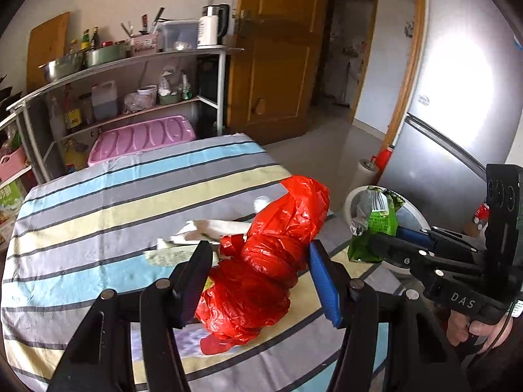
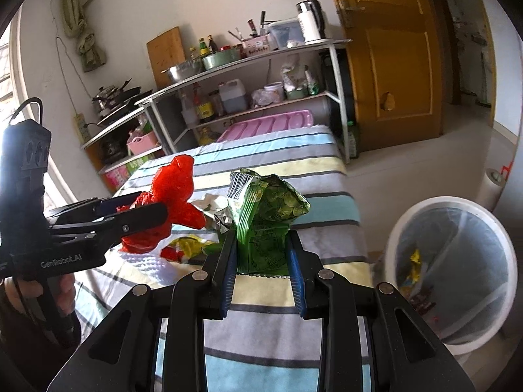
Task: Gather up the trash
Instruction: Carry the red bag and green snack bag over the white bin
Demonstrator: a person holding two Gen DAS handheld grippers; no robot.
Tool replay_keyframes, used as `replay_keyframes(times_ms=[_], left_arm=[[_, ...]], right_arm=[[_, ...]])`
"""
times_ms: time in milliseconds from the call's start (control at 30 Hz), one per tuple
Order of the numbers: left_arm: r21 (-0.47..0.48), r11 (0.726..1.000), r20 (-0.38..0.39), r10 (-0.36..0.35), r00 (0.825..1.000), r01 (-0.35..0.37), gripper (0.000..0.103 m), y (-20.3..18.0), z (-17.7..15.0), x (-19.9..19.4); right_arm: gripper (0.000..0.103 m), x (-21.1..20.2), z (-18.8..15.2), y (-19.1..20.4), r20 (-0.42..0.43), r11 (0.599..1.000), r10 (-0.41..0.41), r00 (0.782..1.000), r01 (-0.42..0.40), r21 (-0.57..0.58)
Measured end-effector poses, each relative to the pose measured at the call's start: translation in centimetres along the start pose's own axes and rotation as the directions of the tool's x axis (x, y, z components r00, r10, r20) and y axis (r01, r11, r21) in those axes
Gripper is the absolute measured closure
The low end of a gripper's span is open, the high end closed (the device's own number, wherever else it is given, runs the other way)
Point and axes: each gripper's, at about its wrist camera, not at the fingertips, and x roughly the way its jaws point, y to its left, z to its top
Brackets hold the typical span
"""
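left tongs clamped around crumpled red plastic bag, lifted over striped table. right tongs pinching green snack packet, held above table edge. white trash bin on floor at far right.

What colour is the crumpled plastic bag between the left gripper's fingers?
Bright red. The plastic bag shows best in the left wrist view.
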Motion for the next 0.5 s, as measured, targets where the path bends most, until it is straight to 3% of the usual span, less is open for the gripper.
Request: replay_keyframes(times_ms=[500], left_arm=[[0.121,0.988,-0.010,-0.101,0.995,0.102,0.041,-8.5,1.6,3.0]], right_arm=[[0.073,-5.6,-0.4,-7.2,0.057,0.983,-0.161,0.985,0.154,0.103]])
